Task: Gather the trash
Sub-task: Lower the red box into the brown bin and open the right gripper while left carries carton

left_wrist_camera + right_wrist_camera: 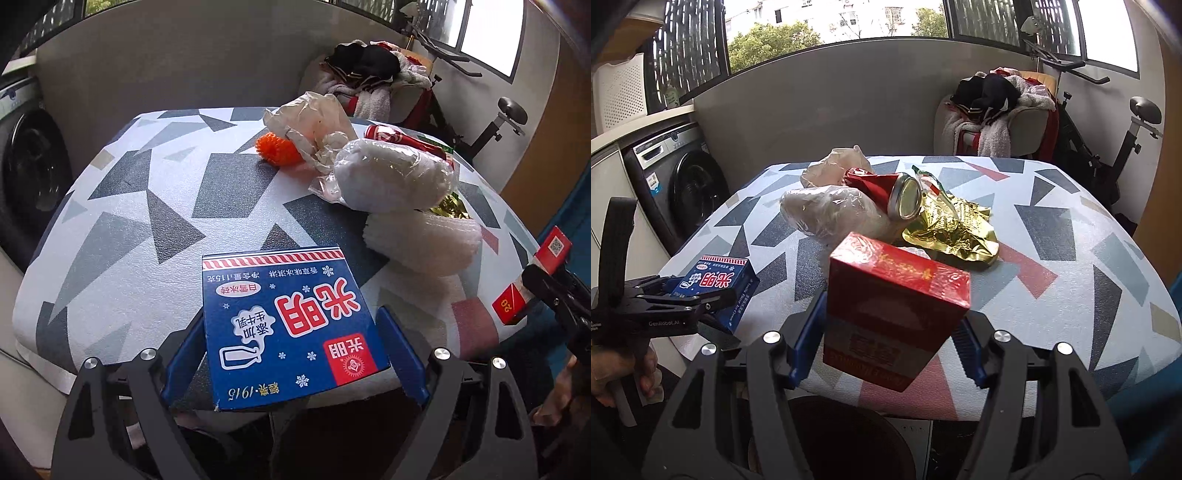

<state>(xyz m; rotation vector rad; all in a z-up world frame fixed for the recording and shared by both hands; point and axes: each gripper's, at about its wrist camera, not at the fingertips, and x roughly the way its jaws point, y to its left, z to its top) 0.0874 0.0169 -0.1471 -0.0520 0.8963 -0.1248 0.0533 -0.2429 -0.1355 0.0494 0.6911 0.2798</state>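
My left gripper (291, 328) is shut on a blue ice-cream carton (291, 325) and holds it over the table's near edge; the carton also shows in the right wrist view (716, 284). My right gripper (894, 314) is shut on a red cigarette box (894, 299), seen from the left wrist view (532, 277) at the right edge. On the patterned table (1071, 236) lie a crushed red can (886, 188), a gold foil wrapper (953, 229), clear plastic bags (827, 210), white foam wrap (417, 240) and an orange spiky ball (275, 147).
A dark bin opening (842, 435) lies below the table's near edge under my right gripper. A washing machine (683, 184) stands left. A chair piled with clothes (993, 110) and an exercise bike (1108, 129) stand behind the table.
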